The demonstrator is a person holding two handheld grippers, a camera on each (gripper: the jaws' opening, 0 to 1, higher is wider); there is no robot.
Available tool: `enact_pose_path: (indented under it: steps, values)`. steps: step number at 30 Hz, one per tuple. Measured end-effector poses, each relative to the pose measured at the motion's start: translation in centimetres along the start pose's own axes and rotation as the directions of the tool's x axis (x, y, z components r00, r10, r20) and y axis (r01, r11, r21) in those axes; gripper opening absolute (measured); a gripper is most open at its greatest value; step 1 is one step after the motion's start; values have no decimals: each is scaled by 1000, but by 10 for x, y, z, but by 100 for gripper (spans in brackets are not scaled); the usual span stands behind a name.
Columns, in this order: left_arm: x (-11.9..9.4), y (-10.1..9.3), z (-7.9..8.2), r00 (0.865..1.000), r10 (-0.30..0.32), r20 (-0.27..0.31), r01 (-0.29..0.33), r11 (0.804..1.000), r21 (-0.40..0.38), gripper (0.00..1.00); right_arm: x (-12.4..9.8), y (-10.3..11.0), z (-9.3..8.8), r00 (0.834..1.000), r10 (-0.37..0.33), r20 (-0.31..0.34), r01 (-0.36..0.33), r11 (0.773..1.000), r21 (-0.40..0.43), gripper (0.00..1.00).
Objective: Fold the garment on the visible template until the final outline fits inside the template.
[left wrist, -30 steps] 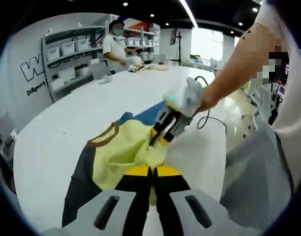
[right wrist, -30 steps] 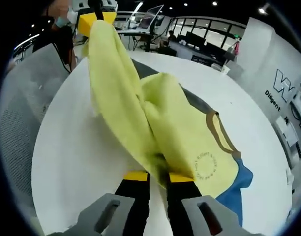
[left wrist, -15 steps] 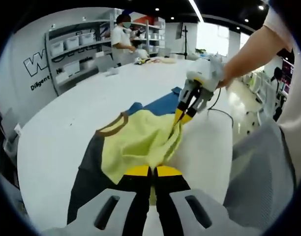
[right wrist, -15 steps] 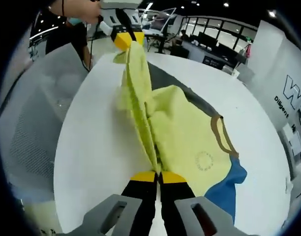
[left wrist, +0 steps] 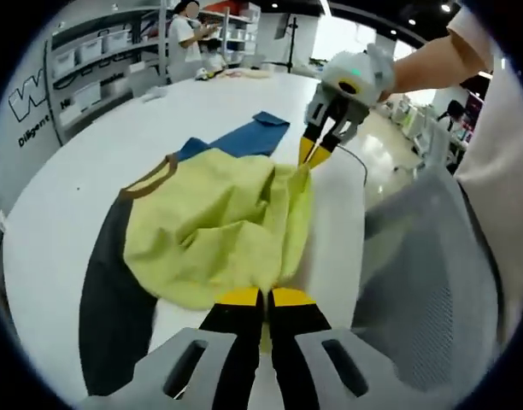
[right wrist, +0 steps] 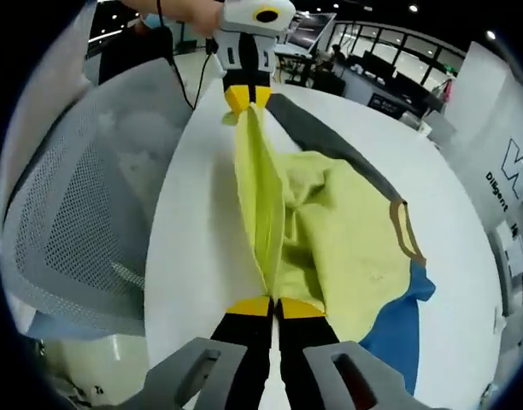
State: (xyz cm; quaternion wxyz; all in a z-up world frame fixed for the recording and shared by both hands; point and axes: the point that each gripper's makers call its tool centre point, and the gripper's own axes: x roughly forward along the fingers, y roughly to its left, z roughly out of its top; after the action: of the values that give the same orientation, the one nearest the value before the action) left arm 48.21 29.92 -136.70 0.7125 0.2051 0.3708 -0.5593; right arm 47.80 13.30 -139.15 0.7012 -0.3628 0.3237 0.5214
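Both my tongs clamp the yellow shirt (left wrist: 219, 231) hem: left tongs (left wrist: 263, 297), right tongs (right wrist: 273, 305). Shirt sags onto the white bench (left wrist: 82, 162); soft, light, floppy, best pinched at hem corners.

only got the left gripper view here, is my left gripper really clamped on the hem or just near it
Observer: The right gripper view shows the left gripper from the front, yellow tips shut on the yellow hem.
Operator: whats on the far side of the shirt from the right one
Observer: Its brown collar, with a blue sleeve beside it on the white table.
Operator: and near my left
Observer: A dark grey sleeve runs past it across the table.
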Motion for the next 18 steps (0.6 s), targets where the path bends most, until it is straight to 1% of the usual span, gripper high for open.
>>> enact_pose_path:
  steps: [2, 3, 4, 6, 7, 9, 11, 13, 15, 18]
  values:
    - [-1, -8, -5, 1000, -26, -13, 26, 1000, -1, 3, -1, 9, 0, 1000, 10, -1, -10, 1000, 18, 0]
    - [-2, -14, -8, 999, -48, -21, 47, 999, -6, 3, -1, 16, -2, 1000, 17, -11, -16, 999, 39, 0]
    - [-2, -17, -10, 998, -59, -26, 59, 998, -11, 3, 0, 23, -4, 999, 24, -21, -23, 999, 33, 0]
    - [-2, -25, -14, 996, -78, -37, 77, 997, -17, 3, 0, 29, -9, 999, 21, -49, -20, 999, 31, 0]
    - [-1, -30, -18, 995, -90, -47, 89, 996, -22, 3, 1, 34, -11, 998, 25, -56, -22, 998, 51, 0]
    - [0, -34, -22, 994, -98, -55, 97, 995, -22, 3, 3, 45, -11, 998, 48, -45, -44, 996, 84, 0]
    - [0, -38, -26, 992, -108, -66, 107, 994, -24, 3, 3, 52, -13, 997, 58, -48, -54, 995, 88, 0]
    - [0, -45, -33, 988, -129, -90, 127, 992, -27, 3, 3, 63, -11, 995, 90, -39, -85, 988, 125, 0]
    - [1, -47, -40, 986, -126, -108, 125, 992, -21, 3, 3, 71, -13, 993, 107, -44, -100, 986, 132, 0]
    - [3, -48, -45, 985, -132, -111, 129, 991, -36, 3, 5, 80, -15, 989, 137, -46, -130, 981, 145, 0]
